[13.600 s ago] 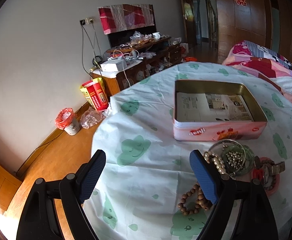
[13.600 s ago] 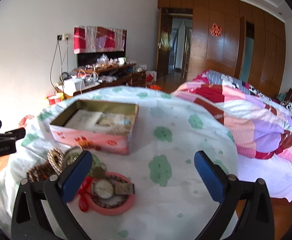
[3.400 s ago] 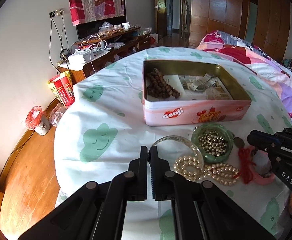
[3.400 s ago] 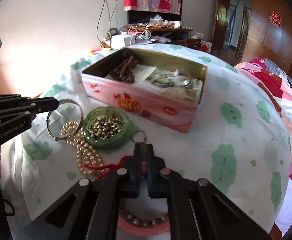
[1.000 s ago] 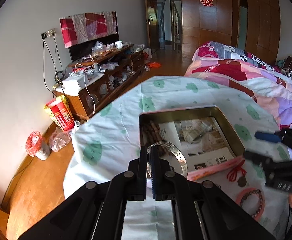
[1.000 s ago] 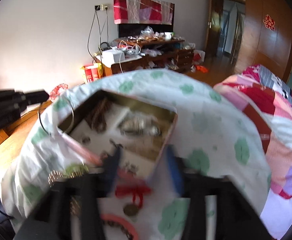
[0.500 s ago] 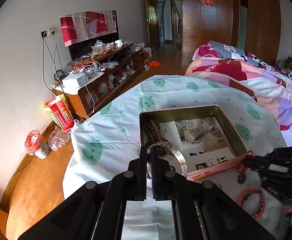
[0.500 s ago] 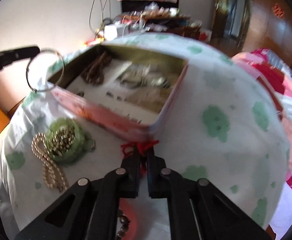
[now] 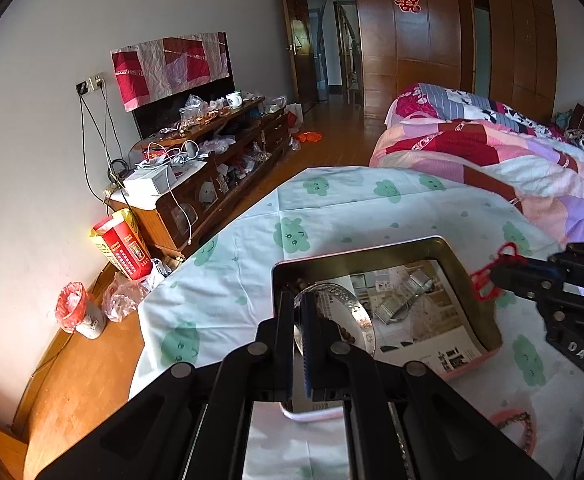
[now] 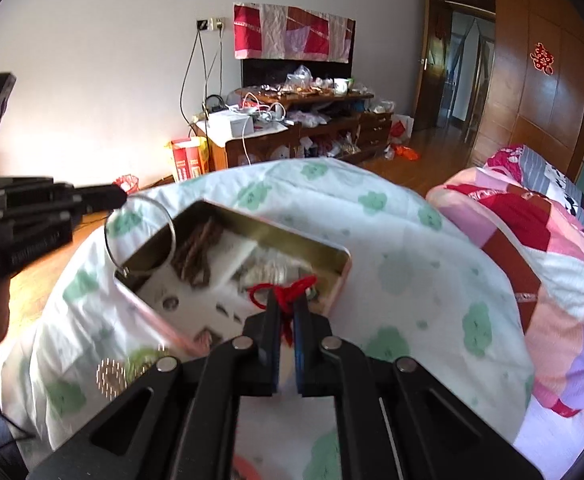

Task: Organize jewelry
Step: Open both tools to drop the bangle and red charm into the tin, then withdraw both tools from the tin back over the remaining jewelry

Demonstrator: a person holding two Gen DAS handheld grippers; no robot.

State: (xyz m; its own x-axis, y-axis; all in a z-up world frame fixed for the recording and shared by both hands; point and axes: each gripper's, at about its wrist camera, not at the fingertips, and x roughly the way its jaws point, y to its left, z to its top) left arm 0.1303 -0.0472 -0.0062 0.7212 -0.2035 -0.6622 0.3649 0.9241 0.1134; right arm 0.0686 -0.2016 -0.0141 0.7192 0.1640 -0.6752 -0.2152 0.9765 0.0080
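Note:
An open pink tin with a gold inside stands on the cloud-print tablecloth. My left gripper is shut on a silver bangle, which hangs over the tin's near left corner. In the right wrist view the left gripper holds the bangle upright above the tin's rim. My right gripper is shut on a red knotted cord over the tin's right end. From the left wrist view the right gripper and the red cord appear by the tin's right wall. Brown wooden beads and a metal watch lie inside.
A green dish of small beads sits in front of the tin, blurred. A pink ring with a bead bracelet lies on the cloth at the right. A quilted bed lies beyond the table, a cluttered cabinet by the wall.
My right gripper went from open to shut on the red cord and lifted it off the cloth to the tin. The left gripper carried the bangle slightly further over the tin.

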